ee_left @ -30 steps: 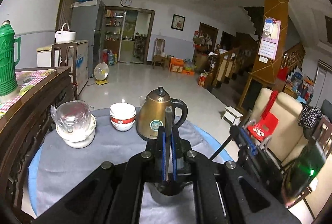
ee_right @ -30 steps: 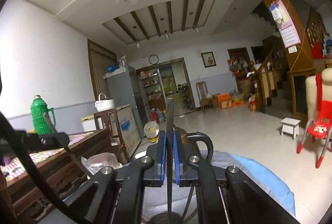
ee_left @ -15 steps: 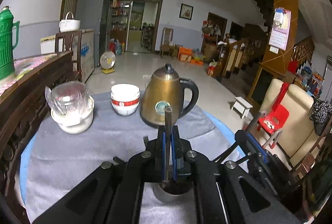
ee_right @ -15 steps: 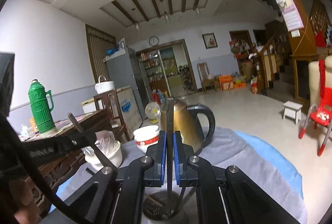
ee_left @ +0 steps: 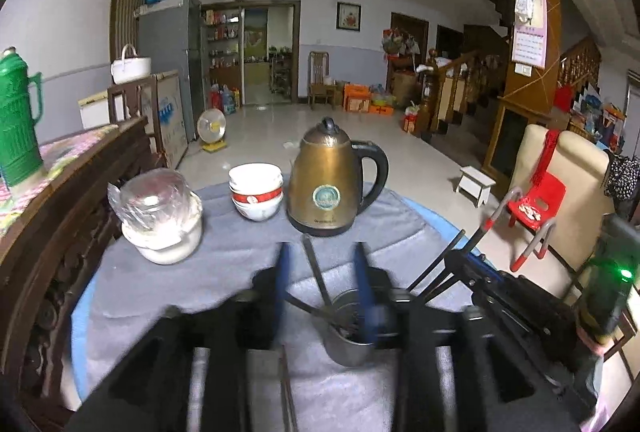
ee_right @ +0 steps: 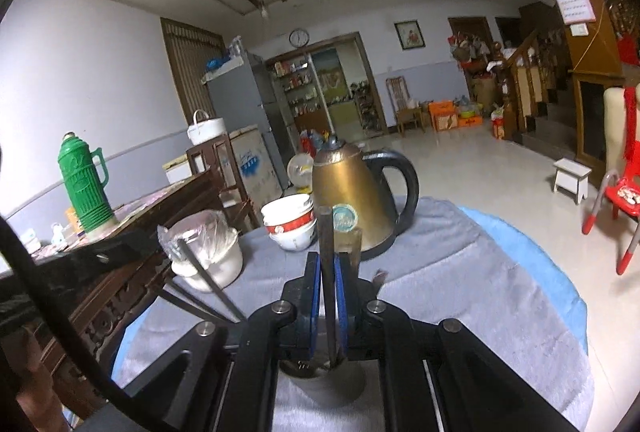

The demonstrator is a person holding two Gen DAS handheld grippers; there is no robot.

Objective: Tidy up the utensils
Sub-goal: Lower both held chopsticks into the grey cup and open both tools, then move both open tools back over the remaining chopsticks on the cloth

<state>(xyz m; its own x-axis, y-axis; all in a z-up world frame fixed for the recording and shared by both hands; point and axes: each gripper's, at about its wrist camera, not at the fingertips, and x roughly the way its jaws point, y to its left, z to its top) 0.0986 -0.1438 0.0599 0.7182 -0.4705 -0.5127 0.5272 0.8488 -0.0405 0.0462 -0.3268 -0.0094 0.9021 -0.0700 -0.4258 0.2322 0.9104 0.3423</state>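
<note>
A metal utensil cup [ee_left: 347, 340] stands on the grey cloth near the table's front; it also shows under the right gripper [ee_right: 320, 380]. Several dark utensils lean in it, one handle [ee_left: 314, 272] standing up between my left fingers. My left gripper [ee_left: 322, 284] is open, its blue pads on either side of the cup, holding nothing. My right gripper [ee_right: 328, 286] is shut on a dark flat utensil [ee_right: 326, 256], upright, with its lower end in the cup. The right gripper also shows in the left wrist view [ee_left: 460, 264], with dark handles sticking out.
A bronze kettle [ee_left: 332, 184] stands behind the cup, stacked white bowls [ee_left: 256, 190] to its left, and a plastic-wrapped white pot [ee_left: 162, 220] further left. A dark wooden cabinet [ee_left: 60, 192] with a green thermos [ee_left: 18, 124] borders the table's left.
My left gripper has opened and let go of its utensil, which now stands in the cup. Both grippers have come down toward the cup; the right still grips its utensil.
</note>
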